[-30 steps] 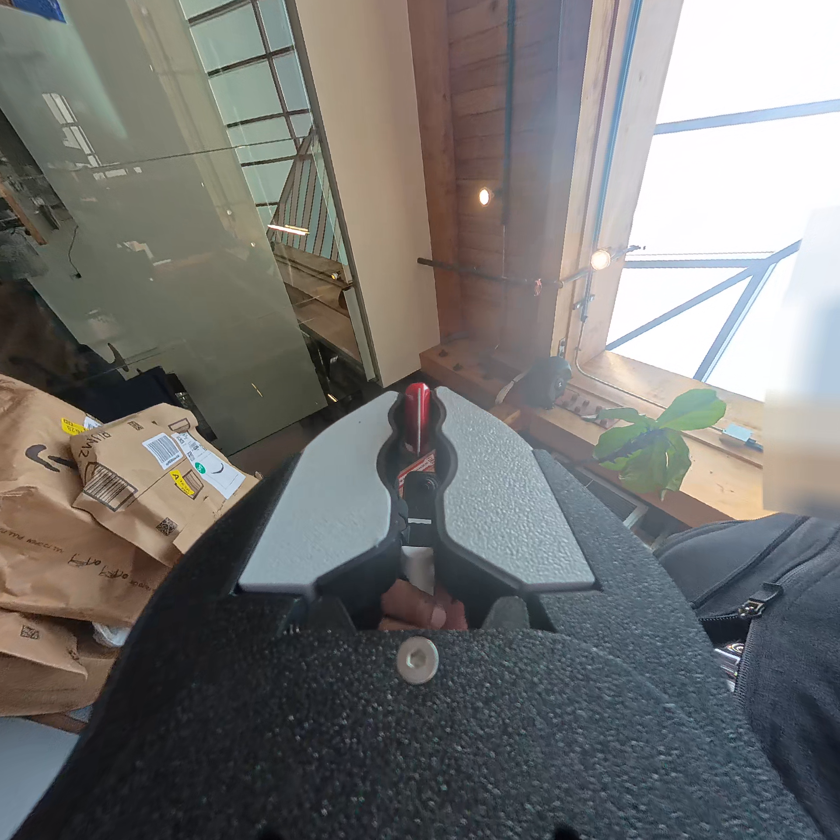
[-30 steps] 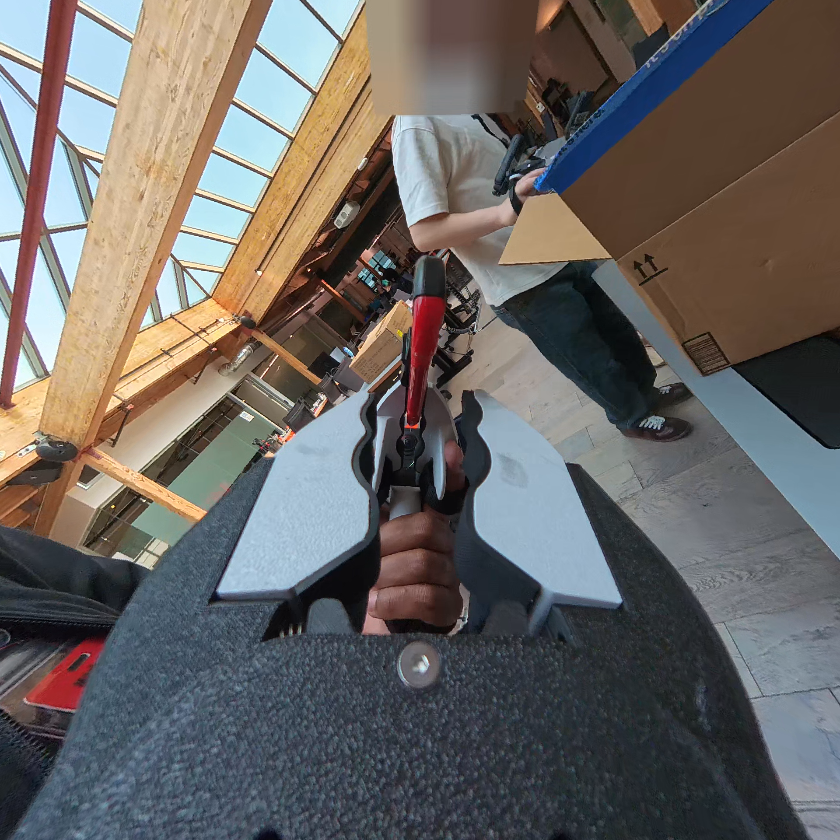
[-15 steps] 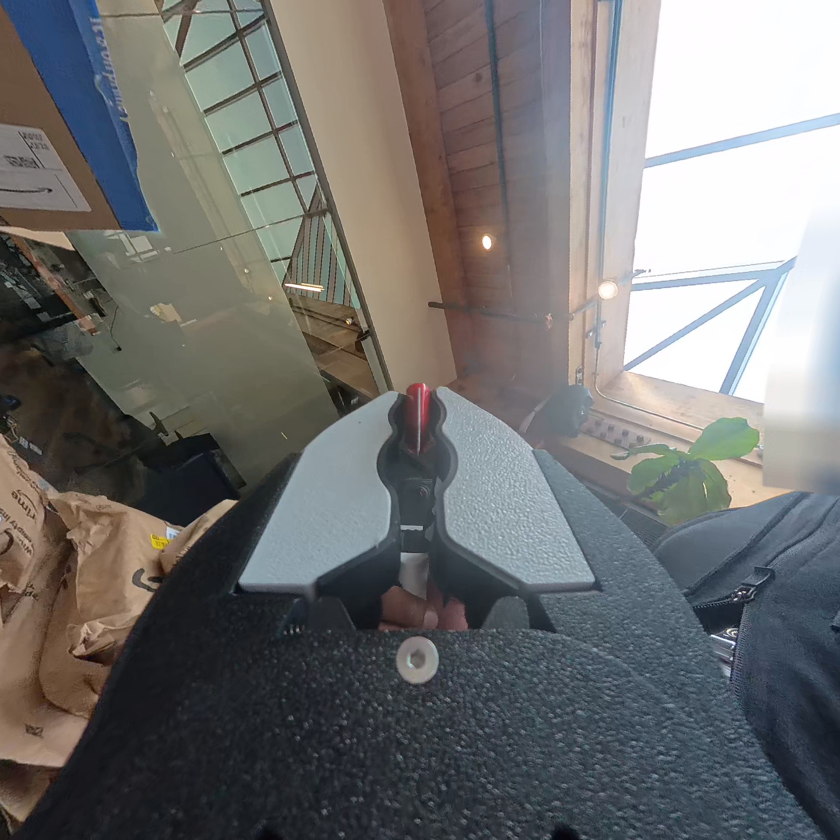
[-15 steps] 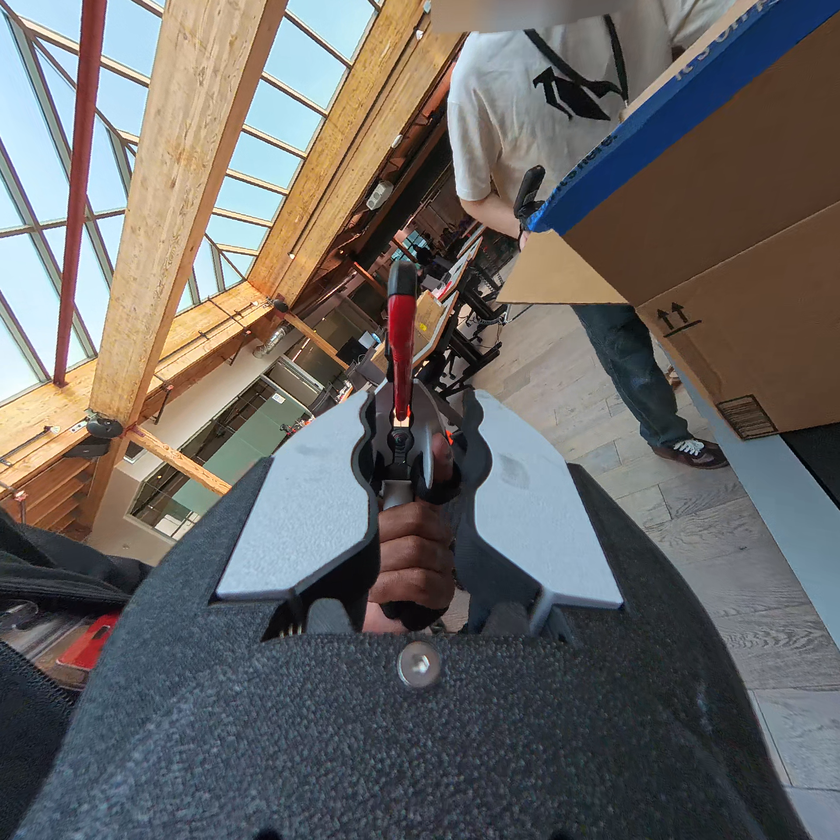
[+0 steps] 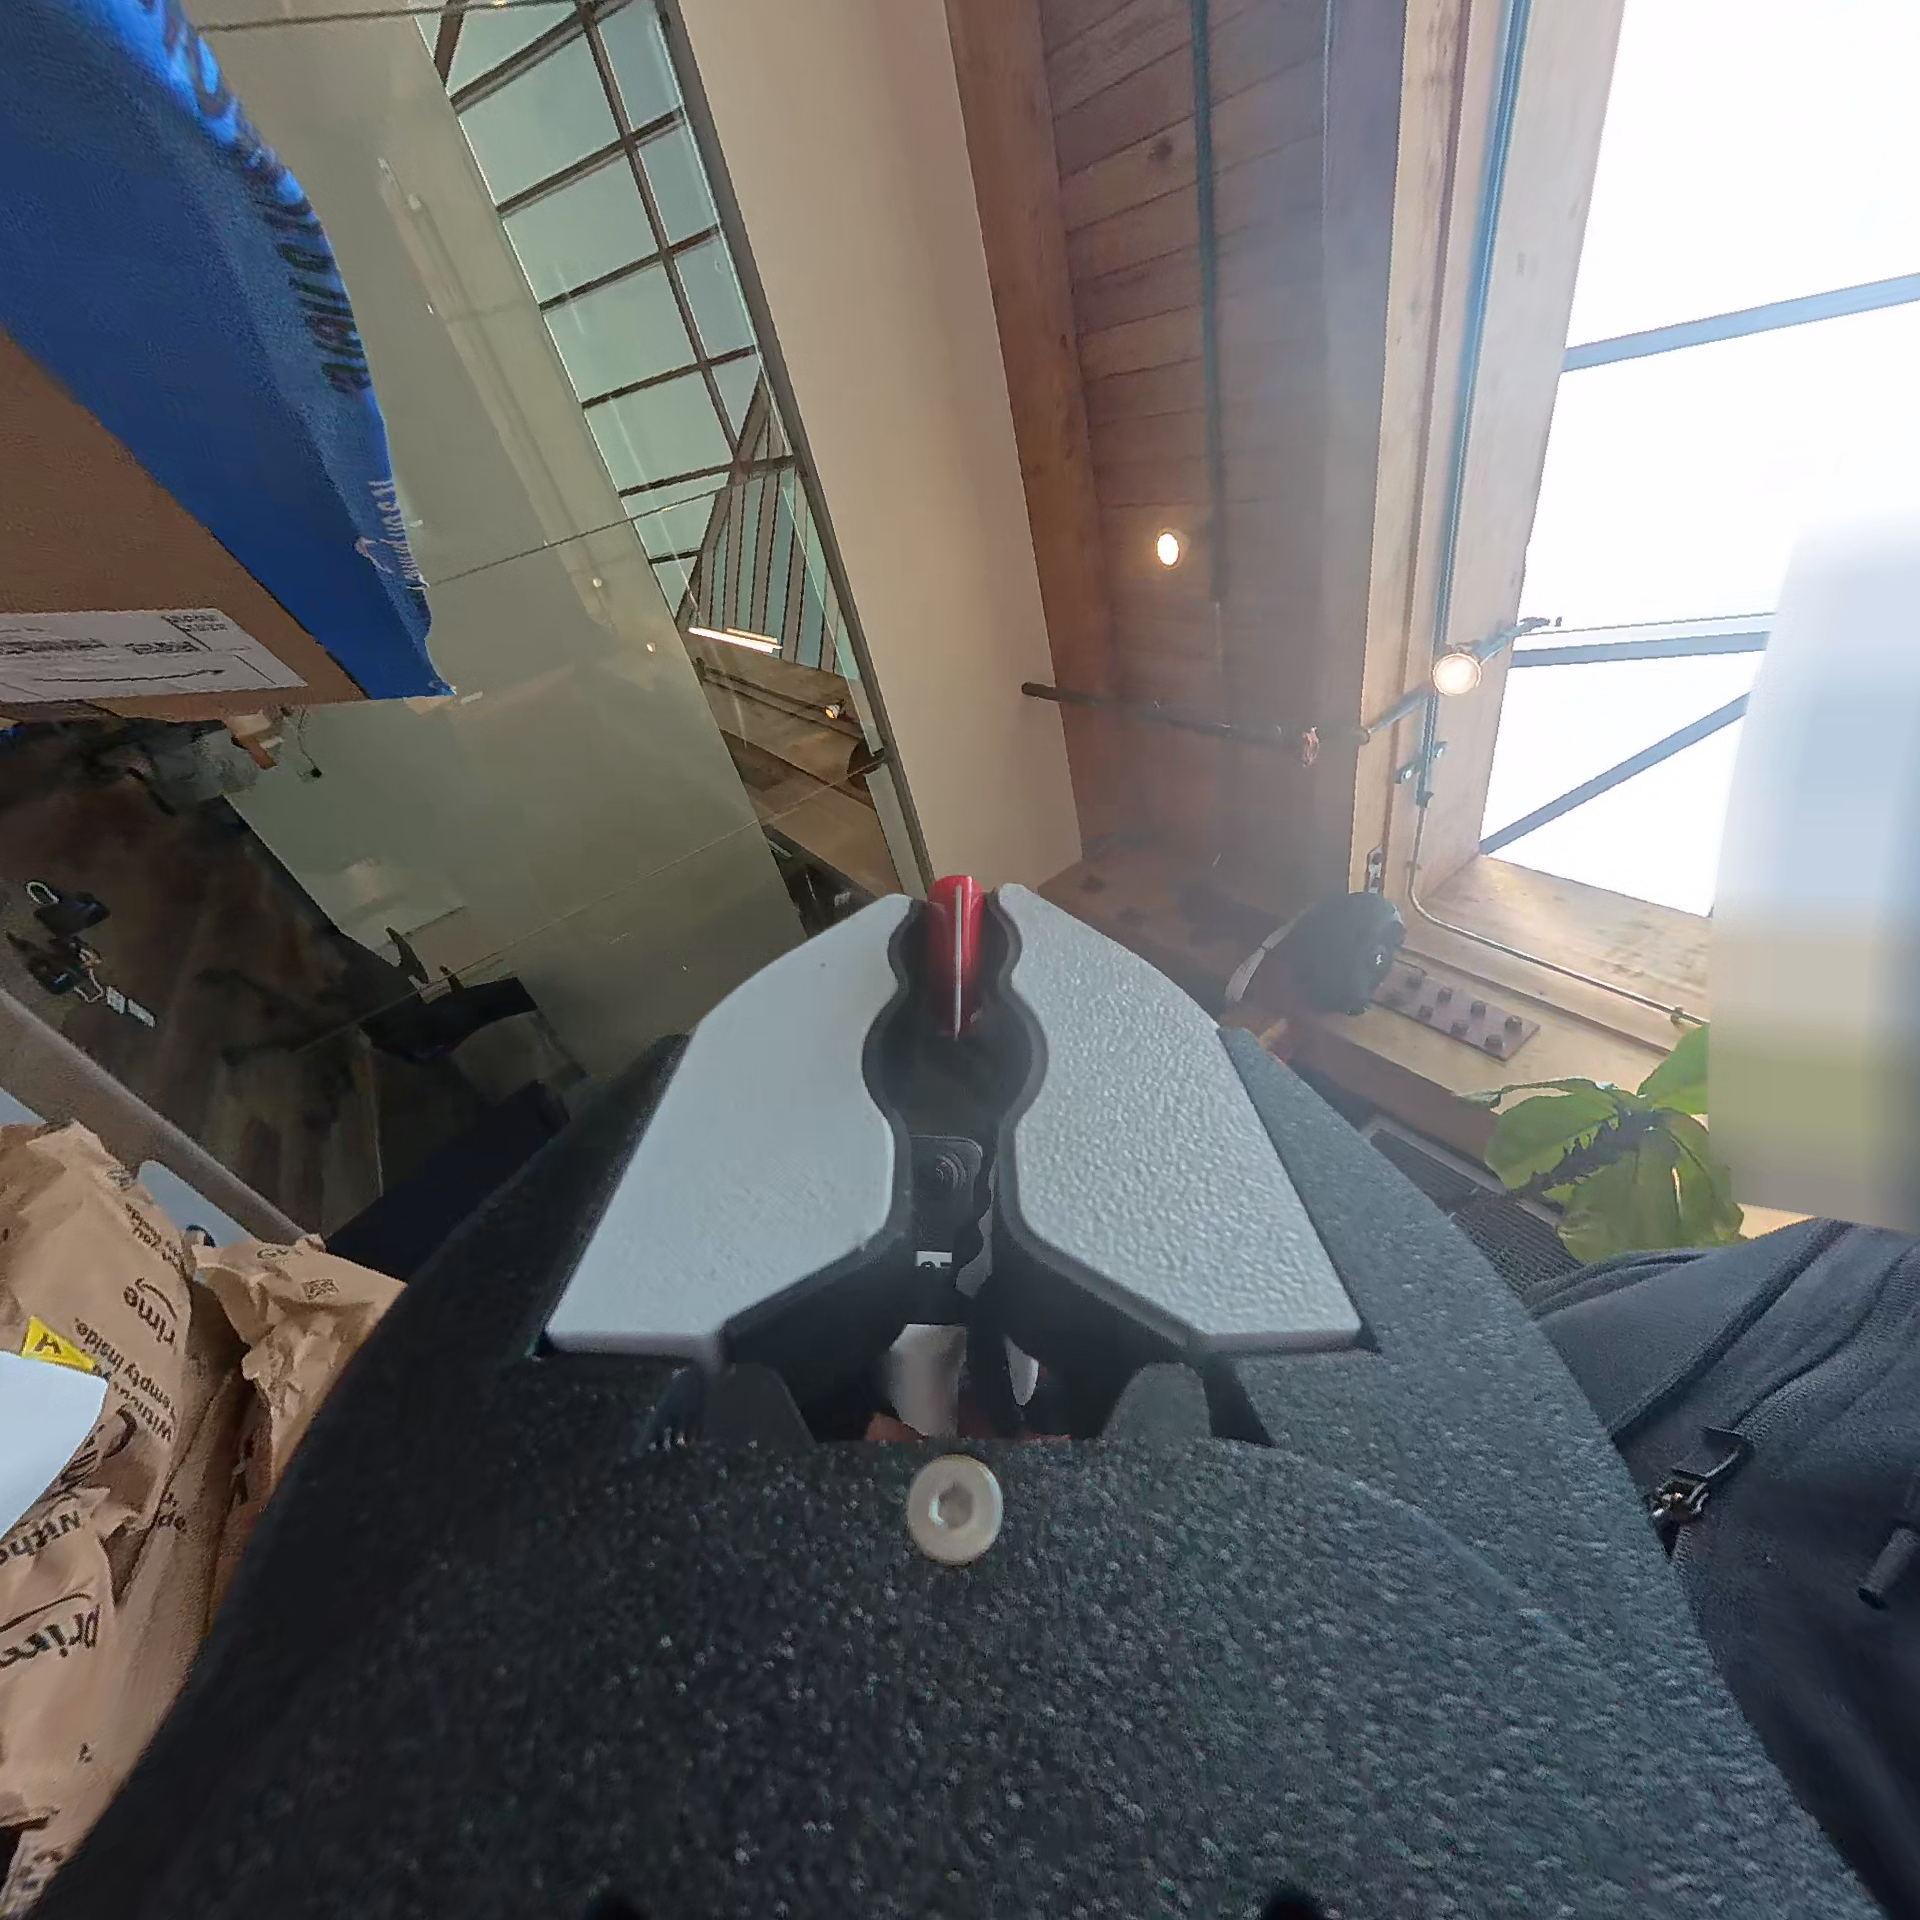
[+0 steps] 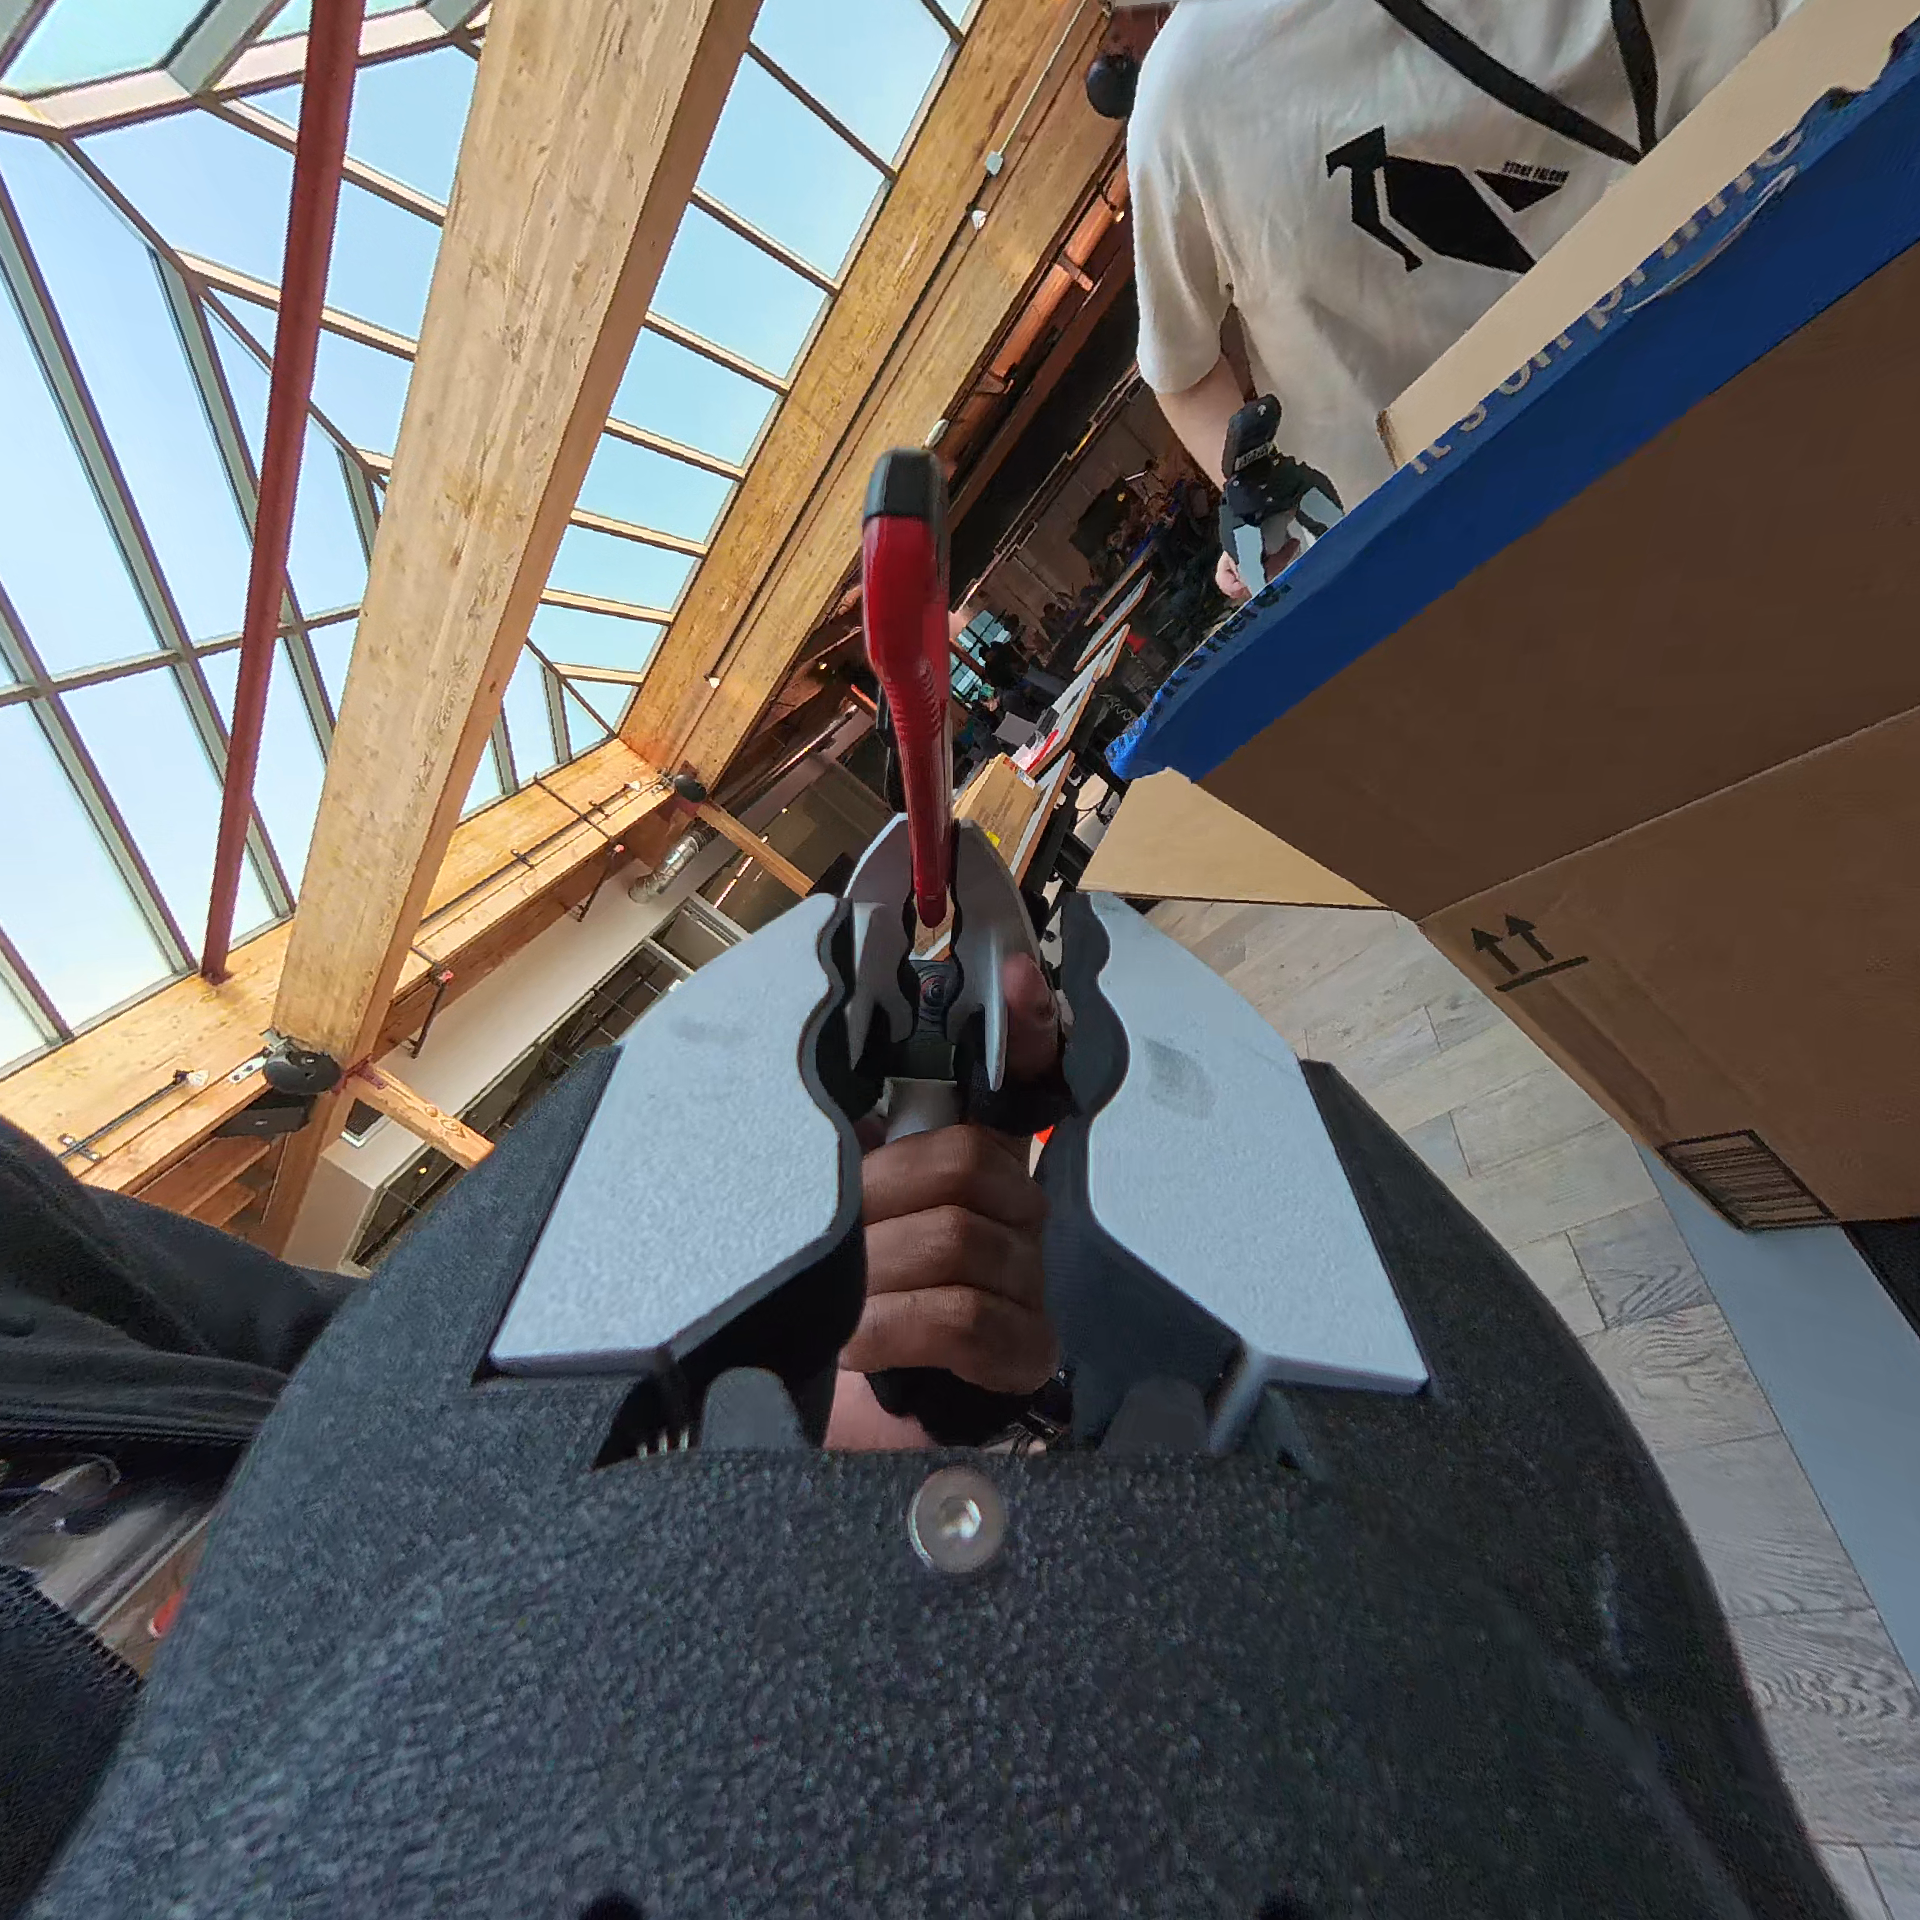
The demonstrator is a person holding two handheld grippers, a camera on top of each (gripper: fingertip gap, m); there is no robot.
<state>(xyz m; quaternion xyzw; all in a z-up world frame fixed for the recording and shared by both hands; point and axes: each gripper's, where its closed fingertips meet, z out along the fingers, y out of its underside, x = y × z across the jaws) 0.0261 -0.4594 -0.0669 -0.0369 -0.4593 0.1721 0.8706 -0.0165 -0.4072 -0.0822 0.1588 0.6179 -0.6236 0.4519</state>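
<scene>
– The left hand-held gripper (image 5: 958,914)?
– Its grey fingers are drawn nearly together. A red lever (image 5: 956,961) shows in the slit; I cannot tell whether they pinch it or it lies behind.
– And the right hand-held gripper (image 6: 953,912)?
– Released, grasping nothing. Through the gap a hand (image 6: 951,1247) grips a grey handle, its red lever (image 6: 906,623) rising past the fingertips.
– Around them?
– Crumpled brown paper mailers (image 5: 94,1403) at the left, a black bag (image 5: 1766,1455) at the right. Farther off, a cardboard box (image 6: 1662,727) edged with blue tape and a person in a white shirt (image 6: 1299,208) behind it. Beyond, a potted plant (image 5: 1600,1153) by the window and a timber beam (image 6: 499,416) under the skylight.
</scene>
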